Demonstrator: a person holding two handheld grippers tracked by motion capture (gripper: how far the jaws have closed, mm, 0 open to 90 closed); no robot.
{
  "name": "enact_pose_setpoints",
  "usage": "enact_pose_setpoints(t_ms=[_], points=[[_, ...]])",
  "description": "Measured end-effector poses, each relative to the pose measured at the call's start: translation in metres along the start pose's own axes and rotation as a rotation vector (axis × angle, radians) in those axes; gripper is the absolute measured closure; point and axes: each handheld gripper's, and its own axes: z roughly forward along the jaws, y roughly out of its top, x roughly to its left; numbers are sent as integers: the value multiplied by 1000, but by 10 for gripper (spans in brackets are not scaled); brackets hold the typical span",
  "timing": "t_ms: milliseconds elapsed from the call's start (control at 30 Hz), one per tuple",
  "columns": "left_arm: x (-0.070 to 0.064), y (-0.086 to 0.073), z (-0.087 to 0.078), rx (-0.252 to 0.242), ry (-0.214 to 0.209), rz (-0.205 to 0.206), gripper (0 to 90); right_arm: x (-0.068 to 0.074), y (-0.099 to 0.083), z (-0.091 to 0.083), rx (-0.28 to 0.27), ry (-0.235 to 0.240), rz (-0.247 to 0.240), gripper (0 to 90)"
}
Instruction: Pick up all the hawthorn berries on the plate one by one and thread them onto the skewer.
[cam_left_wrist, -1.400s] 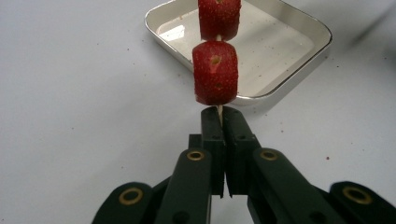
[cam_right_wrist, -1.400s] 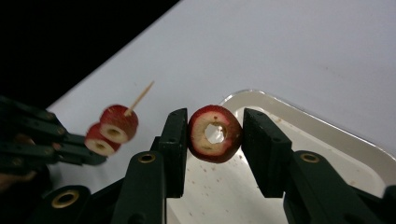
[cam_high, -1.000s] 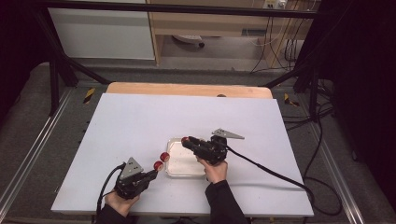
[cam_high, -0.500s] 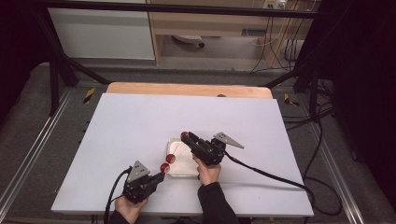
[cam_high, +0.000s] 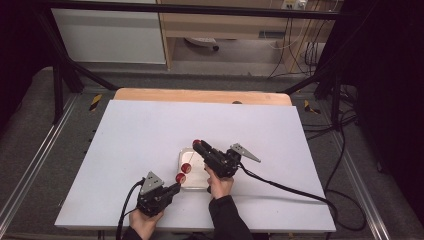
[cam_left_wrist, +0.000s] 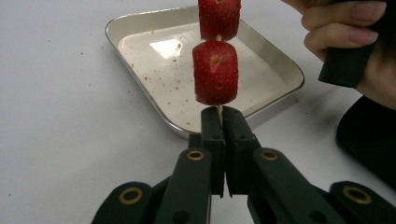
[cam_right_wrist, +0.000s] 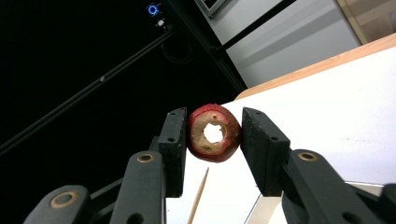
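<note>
A thin wooden skewer carries two red strawberry pieces (cam_left_wrist: 215, 72), the upper one cut off by the frame's top (cam_left_wrist: 219, 16). My left gripper (cam_left_wrist: 218, 112) is shut on the stick just below them. In the high view the left gripper (cam_high: 175, 186) holds the strawberries (cam_high: 183, 172) over the near left corner of a small metal tray (cam_high: 196, 181). My right gripper (cam_high: 196, 144) is tilted up over the tray's far edge. In its own view the right gripper (cam_right_wrist: 214, 126) is shut on a hollowed strawberry piece (cam_right_wrist: 214, 148), with the skewer tip (cam_right_wrist: 198, 198) just below.
The tray (cam_left_wrist: 140, 28) is bare apart from red specks and lies on a white table (cam_high: 150, 130). A person's right hand (cam_left_wrist: 345, 32) sits close to the tray's right side. A wooden strip (cam_high: 200, 95) runs along the table's far edge, and cables (cam_high: 290, 187) trail off to the right.
The left gripper has shifted right, bringing the skewer nearer the tray. The right gripper has swung from pointing left to pointing up and left, with its strawberry piece lifted slightly.
</note>
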Motion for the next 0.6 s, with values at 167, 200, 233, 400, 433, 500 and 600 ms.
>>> enact_pose_setpoints(t_ms=[167, 200, 233, 400, 433, 500, 600], points=[[-1, 0, 2, -7, -3, 9, 879, 0, -1, 0, -7, 1, 10, 621], [-2, 0, 2, -10, -4, 13, 879, 0, -1, 0, -13, -2, 7, 621], [-2, 0, 2, -9, -3, 10, 879, 0, -2, 0, -15, -3, 9, 621], [-5, 0, 2, 0, -3, -21, 879, 0, -3, 0, -23, 1, 19, 621], [-5, 0, 2, 2, -4, -23, 879, 0, -3, 1, -23, 3, 20, 621], [-3, 0, 4, -17, -5, -5, 879, 0, -3, 1, -23, 4, 21, 621], [-3, 0, 4, -24, -4, -5, 879, 0, -4, 0, -22, 6, 25, 621]])
